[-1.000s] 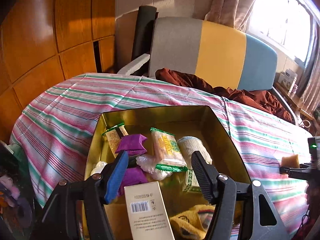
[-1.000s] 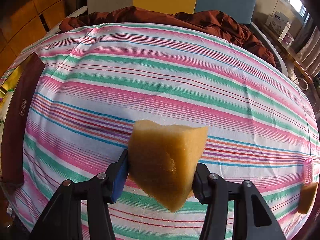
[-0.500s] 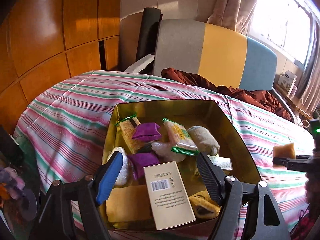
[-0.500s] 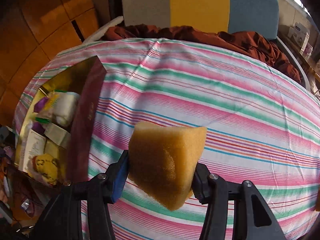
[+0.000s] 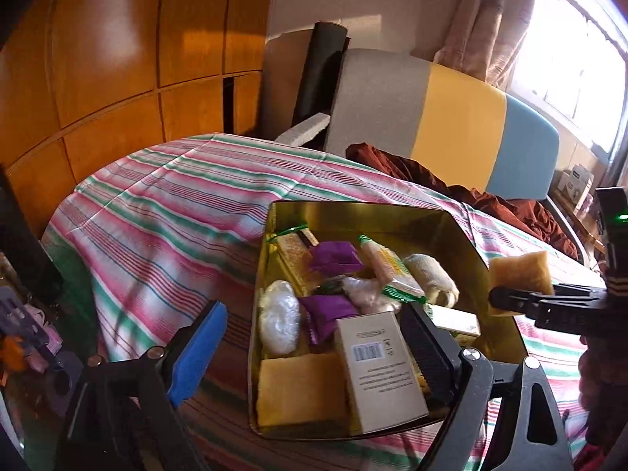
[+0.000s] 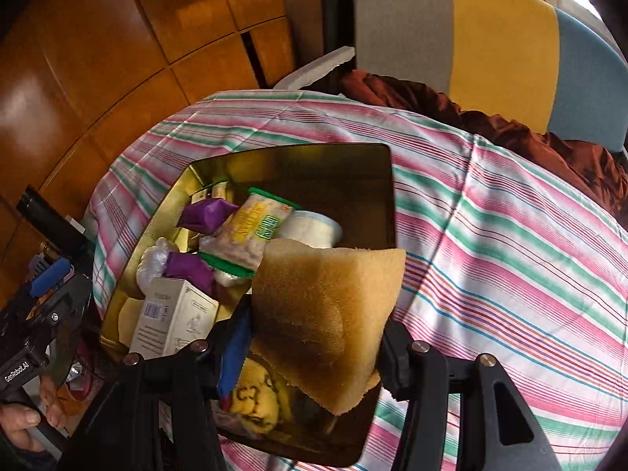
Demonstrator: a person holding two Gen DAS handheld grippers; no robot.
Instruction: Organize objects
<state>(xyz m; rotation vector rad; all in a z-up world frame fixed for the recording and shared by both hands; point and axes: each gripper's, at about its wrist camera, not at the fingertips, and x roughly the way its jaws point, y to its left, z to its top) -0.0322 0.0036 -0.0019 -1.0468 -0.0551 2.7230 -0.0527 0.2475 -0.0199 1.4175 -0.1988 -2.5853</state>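
Two grippers are working around one gold box (image 5: 463, 243) that is lying on the striped cloth (image 5: 165, 212) of the table. The right gripper (image 6: 314, 337) is clenching a tan sponge (image 6: 325, 314) between its fingers, and both pads are pressing on the sponge's sides; it is hanging over the near right part of the box, above the rim, and it is not touching the things inside. In the left wrist view the same sponge (image 5: 520, 272) is showing just beside the right wall of the box. The left gripper (image 5: 314, 349) is holding nothing: its jaws are opening, with the blue pad (image 5: 198, 353) standing outside the left wall of the box and the black finger (image 5: 428, 349) over the inside of it. A white carton with a barcode (image 5: 376, 369) is lying in the near part of the box, in the gap between these fingers, but neither is touching it. Inside the box, beside the carton, a flat yellow pad (image 5: 300, 388) is resting in the near left corner. Further in, two purple packets (image 5: 333, 259), a snack pack with green ends (image 6: 251, 235), a clear wrapped lump (image 5: 278, 318) and a rolled white cloth (image 5: 431, 278) are lying close together. A yellow knitted thing (image 6: 255, 400) is sitting in the near part of the box, below the sponge. Behind the box, well apart, a brown cloth (image 5: 431, 180) is lying before a grey, yellow and blue chair back (image 5: 459, 117).
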